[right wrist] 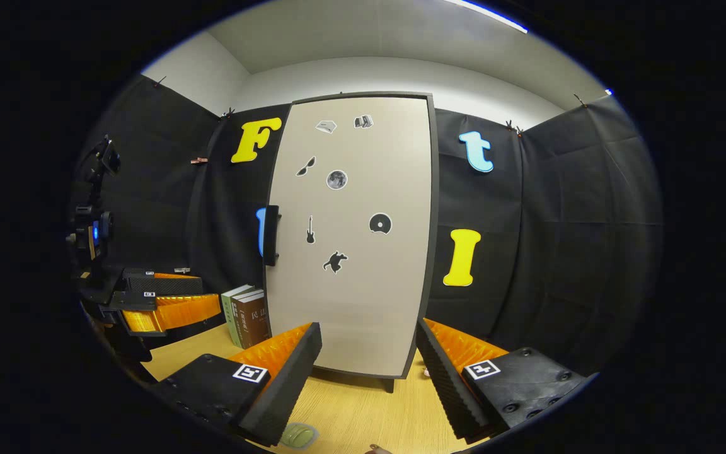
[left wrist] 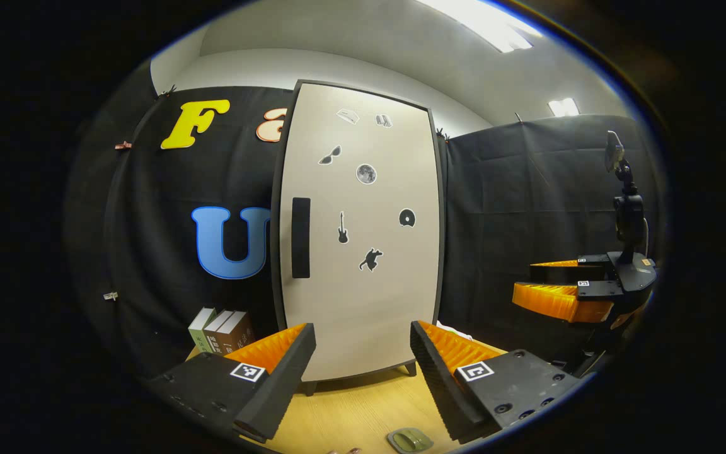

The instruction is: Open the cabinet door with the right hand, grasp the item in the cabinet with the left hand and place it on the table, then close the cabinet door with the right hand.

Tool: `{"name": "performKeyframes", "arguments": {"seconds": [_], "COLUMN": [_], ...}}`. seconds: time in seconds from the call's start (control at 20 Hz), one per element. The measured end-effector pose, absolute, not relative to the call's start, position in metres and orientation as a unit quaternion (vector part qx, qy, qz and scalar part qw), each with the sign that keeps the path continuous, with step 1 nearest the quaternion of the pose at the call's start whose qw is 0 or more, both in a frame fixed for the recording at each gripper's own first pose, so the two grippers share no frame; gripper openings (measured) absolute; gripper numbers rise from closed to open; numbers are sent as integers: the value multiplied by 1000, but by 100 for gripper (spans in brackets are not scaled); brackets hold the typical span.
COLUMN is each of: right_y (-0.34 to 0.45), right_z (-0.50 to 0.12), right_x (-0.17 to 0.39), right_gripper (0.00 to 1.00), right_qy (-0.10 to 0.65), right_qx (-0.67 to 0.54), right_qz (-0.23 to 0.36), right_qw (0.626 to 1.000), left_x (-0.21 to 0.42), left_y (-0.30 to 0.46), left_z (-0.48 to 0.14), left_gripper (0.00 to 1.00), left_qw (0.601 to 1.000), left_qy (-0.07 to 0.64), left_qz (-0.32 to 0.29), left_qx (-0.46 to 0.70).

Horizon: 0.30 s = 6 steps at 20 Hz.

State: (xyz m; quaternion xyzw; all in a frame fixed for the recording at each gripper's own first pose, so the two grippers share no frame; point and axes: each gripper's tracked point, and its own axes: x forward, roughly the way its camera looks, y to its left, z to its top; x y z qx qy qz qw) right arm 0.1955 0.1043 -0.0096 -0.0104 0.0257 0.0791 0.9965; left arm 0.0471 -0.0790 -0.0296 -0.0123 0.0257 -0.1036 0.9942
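left gripper (left wrist: 363,353): ribbed fingers; black bodies; square tags; screws | right gripper (right wrist: 368,353): same

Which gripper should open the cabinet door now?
Right. The door is shut and its handle sits on the left edge. The right gripper is open, facing the door; the left gripper waits open too.

A staged recording booth inside a plain room: black cloth wall (right wrist: 539,252) hangs clipped around a wooden worktop (right wrist: 363,410), with white room walls and ceiling lights (left wrist: 489,25) above. At the frame's centre stands a sticker-dotted cabinet (right wrist: 357,252), books (right wrist: 246,315) lower left.
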Motion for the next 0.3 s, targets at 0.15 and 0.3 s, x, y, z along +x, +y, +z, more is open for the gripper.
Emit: {"name": "performKeyframes", "arguments": {"seconds": [0.15,0.3], "right_y": [105,105], "right_z": [-8,-6], "right_x": [195,196], "right_gripper": [97,97], "right_qy": [22,15], "right_qx": [-10,-10], "right_qz": [82,83], "right_qw": [996,996], "left_x": [47,47], "left_y": [-79,-79], "left_z": [-30,-29], "left_gripper": [95,94], "left_qw": [994,994], "left_qy": [25,25], "left_qz": [-103,-104], "left_qx": [-11,-10]}}
